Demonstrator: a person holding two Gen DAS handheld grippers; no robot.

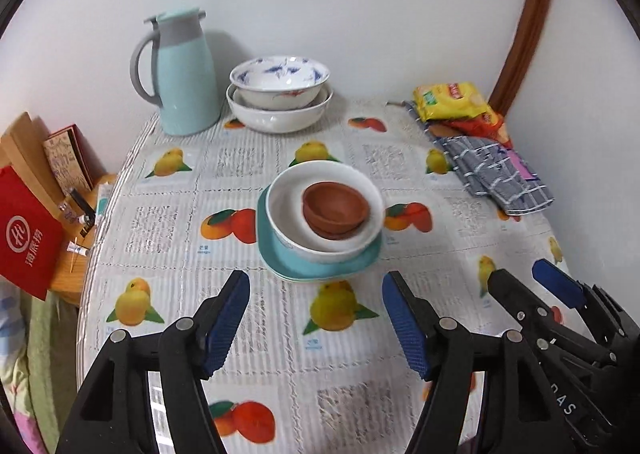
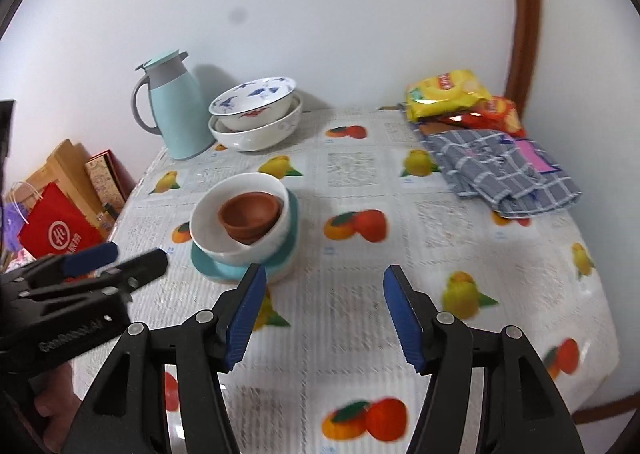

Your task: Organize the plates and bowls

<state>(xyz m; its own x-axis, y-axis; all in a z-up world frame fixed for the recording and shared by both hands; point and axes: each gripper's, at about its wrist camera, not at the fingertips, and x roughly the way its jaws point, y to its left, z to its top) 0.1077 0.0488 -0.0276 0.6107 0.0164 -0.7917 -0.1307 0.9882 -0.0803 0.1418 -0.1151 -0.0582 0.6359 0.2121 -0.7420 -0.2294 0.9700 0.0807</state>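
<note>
Mid-table, two brown bowls [image 1: 335, 207] [image 2: 249, 215] sit nested and tilted inside a white bowl [image 1: 288, 221] [image 2: 212, 225], which rests on teal plates [image 1: 320, 268] [image 2: 224, 268]. At the back, a blue-patterned bowl [image 1: 280, 79] [image 2: 254, 101] sits in a larger white bowl [image 1: 276, 115] [image 2: 256, 135]. My left gripper [image 1: 316, 302] is open and empty, just in front of the teal stack; it also shows in the right wrist view [image 2: 116, 258]. My right gripper [image 2: 325, 300] is open and empty, to the right of the stack; it also shows in the left wrist view [image 1: 520, 282].
A light-blue thermos jug [image 1: 182, 73] [image 2: 176, 109] stands at the back left by the wall. Snack packets [image 1: 460, 105] [image 2: 452, 93] and a checked cloth [image 1: 496, 173] [image 2: 504, 169] lie at the back right. A red bag [image 1: 28, 238] and boxes stand off the table's left edge.
</note>
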